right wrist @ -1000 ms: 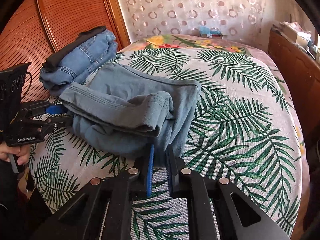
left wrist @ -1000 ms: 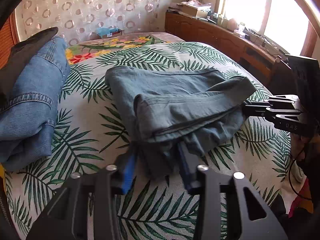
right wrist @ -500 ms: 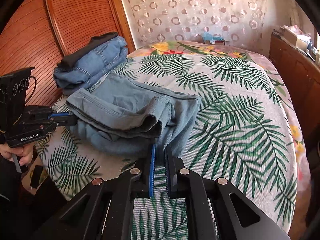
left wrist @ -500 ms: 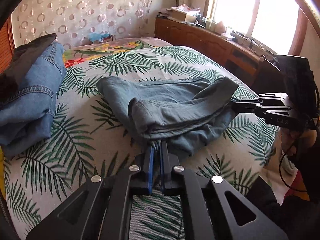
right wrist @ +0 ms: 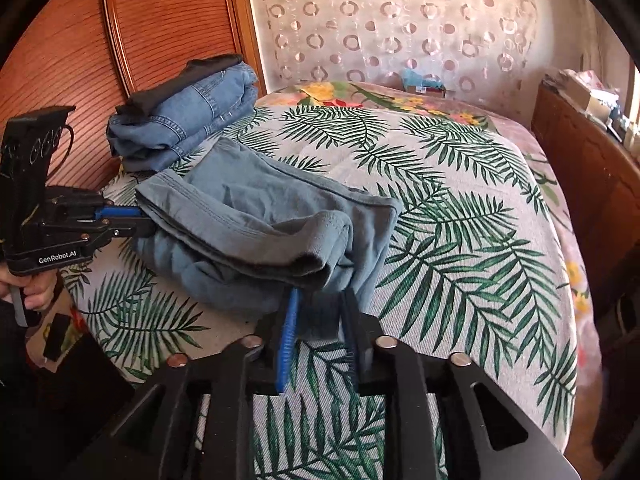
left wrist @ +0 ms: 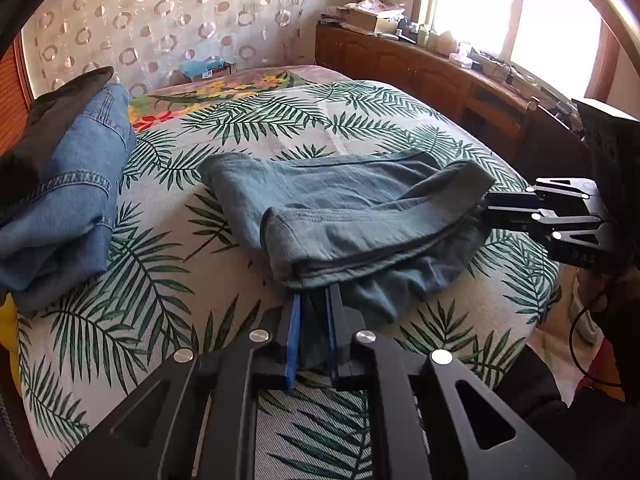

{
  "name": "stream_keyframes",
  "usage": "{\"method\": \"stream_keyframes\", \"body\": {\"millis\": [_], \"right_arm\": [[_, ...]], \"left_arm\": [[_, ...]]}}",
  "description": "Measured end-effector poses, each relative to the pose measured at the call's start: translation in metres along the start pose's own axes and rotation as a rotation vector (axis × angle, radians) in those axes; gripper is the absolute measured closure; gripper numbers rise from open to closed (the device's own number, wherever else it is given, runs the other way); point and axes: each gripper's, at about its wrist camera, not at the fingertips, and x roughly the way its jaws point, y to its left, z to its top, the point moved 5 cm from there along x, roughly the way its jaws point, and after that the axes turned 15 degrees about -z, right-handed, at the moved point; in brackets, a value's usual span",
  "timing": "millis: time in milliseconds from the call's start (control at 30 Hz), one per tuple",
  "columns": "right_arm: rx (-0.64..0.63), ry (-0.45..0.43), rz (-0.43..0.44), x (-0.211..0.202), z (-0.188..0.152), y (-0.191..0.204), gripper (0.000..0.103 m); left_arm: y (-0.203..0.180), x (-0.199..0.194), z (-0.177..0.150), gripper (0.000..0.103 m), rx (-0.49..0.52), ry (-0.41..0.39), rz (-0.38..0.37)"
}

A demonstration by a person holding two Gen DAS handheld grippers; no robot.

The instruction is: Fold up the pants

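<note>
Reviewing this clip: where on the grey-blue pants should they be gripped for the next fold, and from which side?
Take the pants by the layered edge facing the near side of the bed, one grip toward each end. The folded layers stack up along that edge and lift slightly off the sheet, so coming in low from the near side would probably pinch them all together.

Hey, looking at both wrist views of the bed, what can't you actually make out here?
- Left wrist view: the left hand-held gripper fingertips, hidden under the grey-blue pants.
- Right wrist view: whether the right hand-held gripper pads press the cloth; a fold covers the tips.
- Both views: the dark garment on the folded jeans, mostly cut off or bunched.
- Sideboard clutter: washed out by window glare.
</note>
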Motion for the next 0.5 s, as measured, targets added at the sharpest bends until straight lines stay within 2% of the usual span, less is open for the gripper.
{"method": "stream_keyframes", "body": {"millis": [267, 500], "right_arm": [[-0.062, -0.001, -0.042, 0.024, 0.02, 0.009, 0.075], [0.062, -0.087, -0.07, 0.023, 0.049, -0.012, 0.075]], "left_arm": [[0.01, 0.008, 0.02, 0.089, -0.007, -0.008, 0.014], [0.032, 0.014, 0.043, 0.089, -0.058, -0.032, 0.045]]}}
